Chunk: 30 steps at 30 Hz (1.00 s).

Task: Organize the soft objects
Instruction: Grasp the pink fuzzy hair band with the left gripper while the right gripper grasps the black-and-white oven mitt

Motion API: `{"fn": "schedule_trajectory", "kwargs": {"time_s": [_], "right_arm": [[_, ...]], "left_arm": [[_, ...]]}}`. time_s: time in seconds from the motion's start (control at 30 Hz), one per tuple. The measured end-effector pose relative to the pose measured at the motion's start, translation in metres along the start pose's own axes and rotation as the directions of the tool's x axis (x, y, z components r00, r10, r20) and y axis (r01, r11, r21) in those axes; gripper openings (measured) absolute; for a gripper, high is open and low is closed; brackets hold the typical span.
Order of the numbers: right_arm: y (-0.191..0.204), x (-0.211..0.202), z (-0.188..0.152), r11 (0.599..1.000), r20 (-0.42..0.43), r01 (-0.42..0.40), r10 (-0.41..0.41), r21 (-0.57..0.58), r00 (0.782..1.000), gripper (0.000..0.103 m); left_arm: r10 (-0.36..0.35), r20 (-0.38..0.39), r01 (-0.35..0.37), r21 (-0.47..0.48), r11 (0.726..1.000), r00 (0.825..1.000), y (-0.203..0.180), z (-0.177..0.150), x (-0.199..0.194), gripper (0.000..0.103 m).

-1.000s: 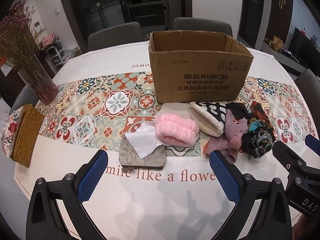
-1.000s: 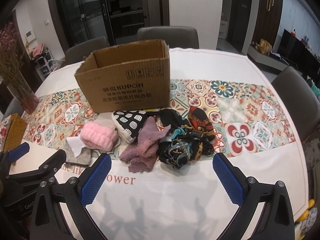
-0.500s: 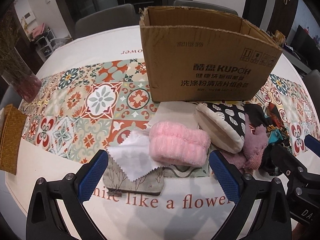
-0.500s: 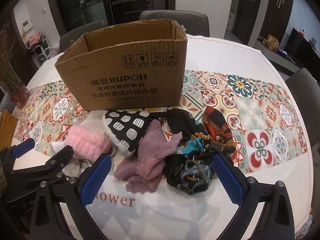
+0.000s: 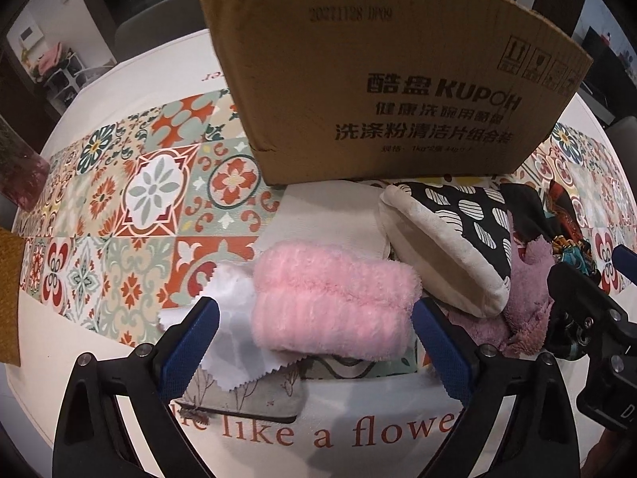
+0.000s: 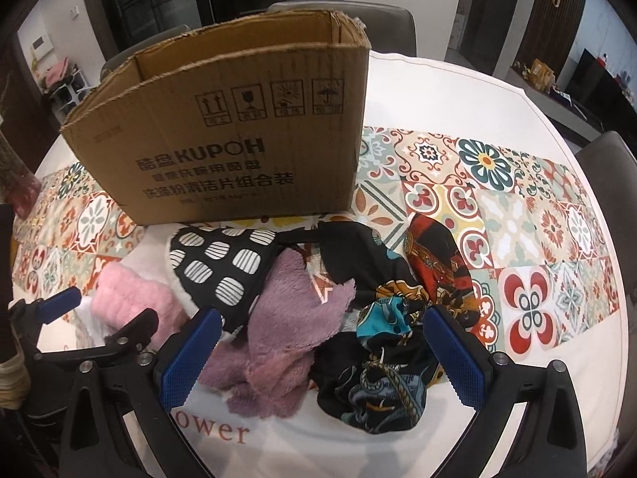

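Note:
A pile of soft things lies before an open cardboard box [image 5: 390, 79], which also shows in the right wrist view [image 6: 239, 135]. My left gripper [image 5: 314, 350] is open, its blue pads either side of a fluffy pink roll [image 5: 334, 302], not touching. The roll rests on a white cloth [image 5: 235, 342] and a grey leaf-print pouch [image 5: 247, 398]. My right gripper [image 6: 322, 358] is open over a purple fleece cloth [image 6: 286, 330] and a dark patterned scarf [image 6: 382, 366]. A black-and-white spotted slipper [image 6: 223, 271] lies between them.
The round white table [image 6: 517, 418] carries a patterned tile runner [image 6: 517, 207]. A vase [image 5: 20, 175] and a woven box [image 5: 10, 298] stand at the far left. Chairs ring the table. The right gripper's body [image 5: 589, 318] shows at the left view's right edge.
Both grippers have moved forward and down toward the pile. The left one now straddles the pink roll; the right one hangs over the purple cloth and scarf.

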State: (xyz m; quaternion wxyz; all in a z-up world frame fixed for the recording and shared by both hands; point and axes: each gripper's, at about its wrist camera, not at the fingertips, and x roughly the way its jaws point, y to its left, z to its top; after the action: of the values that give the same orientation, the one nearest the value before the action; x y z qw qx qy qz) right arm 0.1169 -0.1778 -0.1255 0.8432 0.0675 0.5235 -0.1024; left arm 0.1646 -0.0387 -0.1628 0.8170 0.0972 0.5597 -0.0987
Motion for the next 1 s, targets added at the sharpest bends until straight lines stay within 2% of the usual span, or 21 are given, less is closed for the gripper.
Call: {"fn": "schedule_trajectory", "kwargs": {"time_s": [0.13, 0.27, 0.43, 0.57, 0.7, 0.8, 1.0], "right_arm": [[-0.003, 0.009, 0.001, 1.0, -0.018, 0.0, 0.0, 0.009, 1.0, 0.102], [-0.005, 0.016, 0.003, 1.0, -0.026, 0.002, -0.001, 0.009, 1.0, 0.102], [-0.003, 0.02, 0.007, 1.0, -0.022, -0.006, 0.006, 0.006, 1.0, 0.102], [-0.001, 0.018, 0.008, 1.0, -0.015, -0.006, 0.006, -0.001, 1.0, 0.102], [0.002, 0.015, 0.008, 1.0, -0.013, -0.006, 0.006, -0.005, 1.0, 0.102], [0.004, 0.012, 0.008, 1.0, -0.009, -0.007, 0.007, -0.008, 1.0, 0.103], [0.019, 0.001, 0.01, 0.999, 0.017, -0.022, 0.023, -0.034, 1.0, 0.103]], "left_arm": [[-0.003, -0.016, 0.003, 0.014, 1.0, 1.0, -0.005, 0.002, 0.009, 0.094], [-0.024, -0.039, 0.025, 0.024, 0.999, 0.999, -0.008, 0.002, 0.019, 0.084], [-0.055, -0.018, 0.056, 0.025, 0.998, 0.998, -0.007, 0.002, 0.02, 0.079], [-0.097, -0.003, 0.097, 0.015, 0.995, 0.995, -0.001, 0.003, 0.022, 0.057], [-0.12, 0.019, 0.12, 0.016, 0.993, 0.993, 0.003, 0.003, 0.016, 0.03], [-0.128, 0.025, 0.127, 0.018, 0.992, 0.991, 0.004, 0.004, 0.009, 0.024], [-0.137, 0.055, 0.138, -0.008, 0.99, 0.989, 0.017, 0.004, -0.005, 0.022]]}}
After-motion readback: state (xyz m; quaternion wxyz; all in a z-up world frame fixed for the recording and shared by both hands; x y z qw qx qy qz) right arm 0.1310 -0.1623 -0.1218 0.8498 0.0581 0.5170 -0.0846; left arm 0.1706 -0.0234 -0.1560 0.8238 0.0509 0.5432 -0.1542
